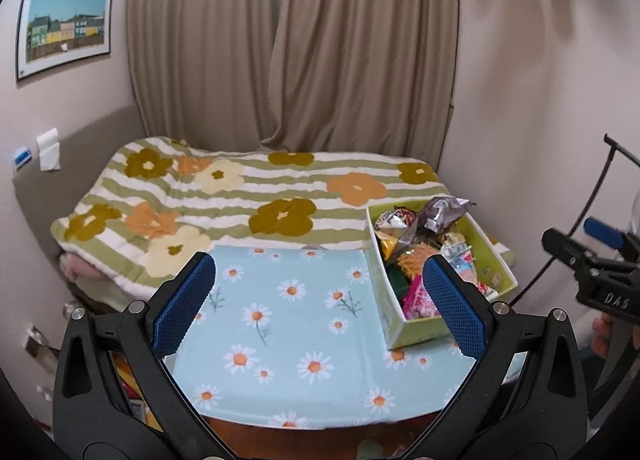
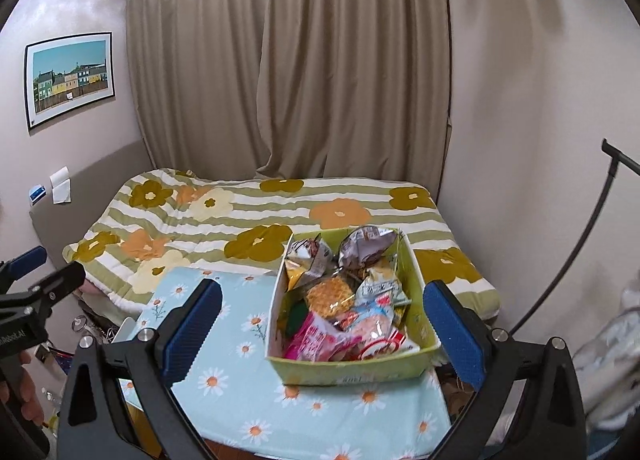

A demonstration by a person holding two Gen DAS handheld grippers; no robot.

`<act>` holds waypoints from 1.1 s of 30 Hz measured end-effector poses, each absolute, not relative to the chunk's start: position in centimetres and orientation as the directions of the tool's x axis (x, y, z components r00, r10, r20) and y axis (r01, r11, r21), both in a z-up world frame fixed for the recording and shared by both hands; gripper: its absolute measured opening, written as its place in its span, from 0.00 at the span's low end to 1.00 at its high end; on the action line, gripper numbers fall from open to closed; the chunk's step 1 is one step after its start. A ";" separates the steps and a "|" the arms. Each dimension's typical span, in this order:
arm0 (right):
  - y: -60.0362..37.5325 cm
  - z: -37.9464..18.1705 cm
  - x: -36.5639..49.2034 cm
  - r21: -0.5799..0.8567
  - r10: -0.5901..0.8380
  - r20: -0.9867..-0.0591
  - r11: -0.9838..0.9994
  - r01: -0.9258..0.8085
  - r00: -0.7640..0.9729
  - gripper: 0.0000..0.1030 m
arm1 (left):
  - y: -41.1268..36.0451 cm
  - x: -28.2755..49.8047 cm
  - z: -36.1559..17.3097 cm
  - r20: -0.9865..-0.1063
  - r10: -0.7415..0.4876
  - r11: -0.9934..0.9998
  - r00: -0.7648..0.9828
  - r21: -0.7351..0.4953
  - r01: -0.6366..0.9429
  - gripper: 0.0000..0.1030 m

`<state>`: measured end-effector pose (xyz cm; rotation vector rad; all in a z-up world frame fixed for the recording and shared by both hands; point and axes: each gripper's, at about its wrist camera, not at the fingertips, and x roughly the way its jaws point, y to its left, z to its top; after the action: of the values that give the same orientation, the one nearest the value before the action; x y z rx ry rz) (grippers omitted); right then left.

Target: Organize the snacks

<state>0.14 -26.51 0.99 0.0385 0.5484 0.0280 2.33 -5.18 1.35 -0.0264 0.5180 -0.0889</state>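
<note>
A light green box [image 2: 352, 374] full of snack packets stands at the right of a table covered with a pale blue daisy cloth [image 2: 224, 392]. Silver, yellow, pink and orange packets [image 2: 340, 312] fill it. In the left wrist view the box [image 1: 416, 334] is at the right. My left gripper [image 1: 320, 308] is open and empty above the cloth, left of the box. My right gripper [image 2: 322, 336] is open and empty, held back from the table with the box showing between its fingers. Each gripper shows at the edge of the other's view.
A bed with a flowered striped quilt [image 2: 256, 212] lies behind the table, against beige curtains [image 2: 296, 60]. A wall is at the right with a black stand [image 2: 592, 244]. Clutter lies on the floor at the left [image 2: 88, 324].
</note>
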 end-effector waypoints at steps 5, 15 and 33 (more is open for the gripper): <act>-25.5 0.4 -1.7 0.054 0.022 -0.519 0.999 0.008 0.855 0.97 | -3.9 0.8 1.2 -0.493 -0.116 0.993 0.862 -0.057 0.101 1.00; -24.8 0.6 -2.8 0.051 0.000 -0.504 0.998 0.030 0.863 0.97 | -3.6 -0.4 1.6 -0.476 -0.136 0.991 0.869 -0.053 0.127 1.00; -25.0 0.5 -2.9 0.054 0.002 -0.505 0.998 0.030 0.863 0.97 | -4.6 -0.2 2.0 -0.468 -0.136 0.990 0.873 -0.040 0.133 1.00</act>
<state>-2.91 -24.95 0.51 0.0604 0.5296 -0.0146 -0.23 -4.58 1.96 -0.0060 0.4896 -0.1409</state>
